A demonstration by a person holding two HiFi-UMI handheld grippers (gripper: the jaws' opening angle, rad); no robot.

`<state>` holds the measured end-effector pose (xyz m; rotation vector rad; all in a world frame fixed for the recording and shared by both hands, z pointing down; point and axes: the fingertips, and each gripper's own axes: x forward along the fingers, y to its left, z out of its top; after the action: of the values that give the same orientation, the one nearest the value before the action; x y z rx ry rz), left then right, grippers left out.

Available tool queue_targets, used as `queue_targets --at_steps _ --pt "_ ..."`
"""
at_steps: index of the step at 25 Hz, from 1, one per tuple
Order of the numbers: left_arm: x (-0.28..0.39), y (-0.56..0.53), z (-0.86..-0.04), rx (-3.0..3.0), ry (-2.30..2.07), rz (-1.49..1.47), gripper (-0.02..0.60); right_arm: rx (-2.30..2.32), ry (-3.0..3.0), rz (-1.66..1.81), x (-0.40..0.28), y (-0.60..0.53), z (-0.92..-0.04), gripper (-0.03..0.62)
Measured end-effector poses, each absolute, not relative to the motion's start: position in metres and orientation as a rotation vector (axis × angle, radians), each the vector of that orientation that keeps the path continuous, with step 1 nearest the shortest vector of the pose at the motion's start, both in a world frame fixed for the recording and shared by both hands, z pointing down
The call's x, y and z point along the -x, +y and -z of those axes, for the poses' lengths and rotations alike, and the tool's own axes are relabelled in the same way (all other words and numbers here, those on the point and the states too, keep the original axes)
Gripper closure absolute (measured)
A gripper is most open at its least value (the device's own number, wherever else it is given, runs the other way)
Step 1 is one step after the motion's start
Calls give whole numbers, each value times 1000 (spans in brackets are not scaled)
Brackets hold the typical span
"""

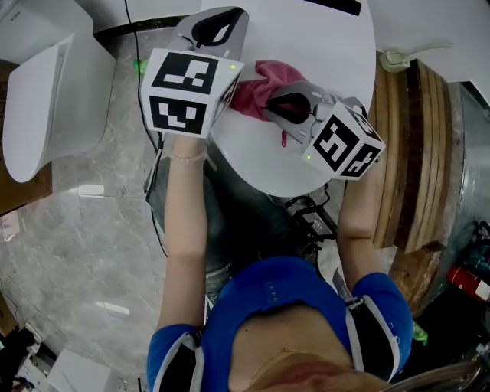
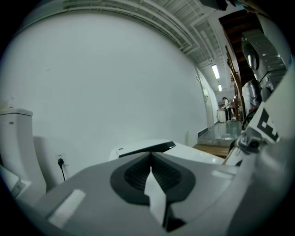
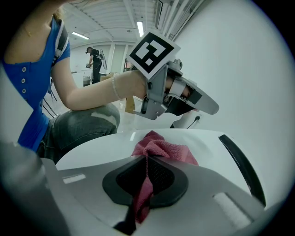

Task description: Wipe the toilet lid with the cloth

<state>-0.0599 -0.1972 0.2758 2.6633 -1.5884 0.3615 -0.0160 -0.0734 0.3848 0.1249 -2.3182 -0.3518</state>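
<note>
The white toilet lid lies shut at the top of the head view. A pink-red cloth rests bunched on it. My right gripper is shut on the cloth's near edge, and in the right gripper view the cloth runs down between the closed jaws of the gripper onto the lid. My left gripper hovers over the lid's left side, just left of the cloth, shut with nothing in it. In its own view the left gripper faces the lid and a white wall.
A second white toilet stands at the left on the marble floor. Stacked wooden boards lean at the right. Cables and a black box lie below the bowl. A wall socket holds a plug.
</note>
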Motion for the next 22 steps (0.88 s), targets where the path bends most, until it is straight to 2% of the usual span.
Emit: queue_targets --at_steps 22 --pt "73 -199 -276 -2634 -1625 -351 580 -9 -2300 436 58 -61 -388 583"
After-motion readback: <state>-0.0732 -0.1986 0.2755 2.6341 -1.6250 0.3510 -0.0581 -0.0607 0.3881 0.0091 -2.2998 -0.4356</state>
